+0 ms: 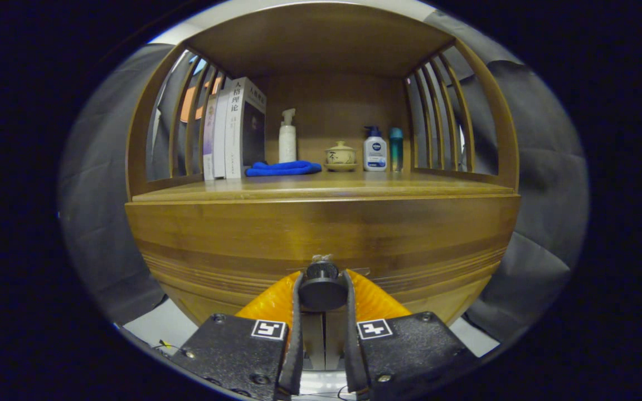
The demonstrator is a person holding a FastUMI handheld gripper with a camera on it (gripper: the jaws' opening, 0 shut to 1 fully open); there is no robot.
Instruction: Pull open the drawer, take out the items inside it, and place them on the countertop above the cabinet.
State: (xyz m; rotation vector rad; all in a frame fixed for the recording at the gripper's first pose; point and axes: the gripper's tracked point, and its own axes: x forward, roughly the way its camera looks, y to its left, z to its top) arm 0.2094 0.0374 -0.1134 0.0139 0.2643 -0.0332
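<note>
A wooden cabinet fills the scene; its drawer front (pixel 321 234) spans the lower half, flush with the cabinet body. A round dark knob (pixel 322 287) sticks out of the drawer's lower middle. My gripper (pixel 322 289) is shut on this knob, one finger pressing each side of it. The countertop (pixel 410 186) lies just above the drawer, a bare wooden strip along its front. The inside of the drawer is hidden.
On the countertop toward the back stand several books (pixel 237 128), a white pump bottle (pixel 287 139), a folded blue cloth (pixel 283 168), a small lidded pot (pixel 340 155), a white lotion bottle (pixel 375 150) and a teal bottle (pixel 396 147). Slatted wooden sides (pixel 443 120) and a roof enclose the shelf.
</note>
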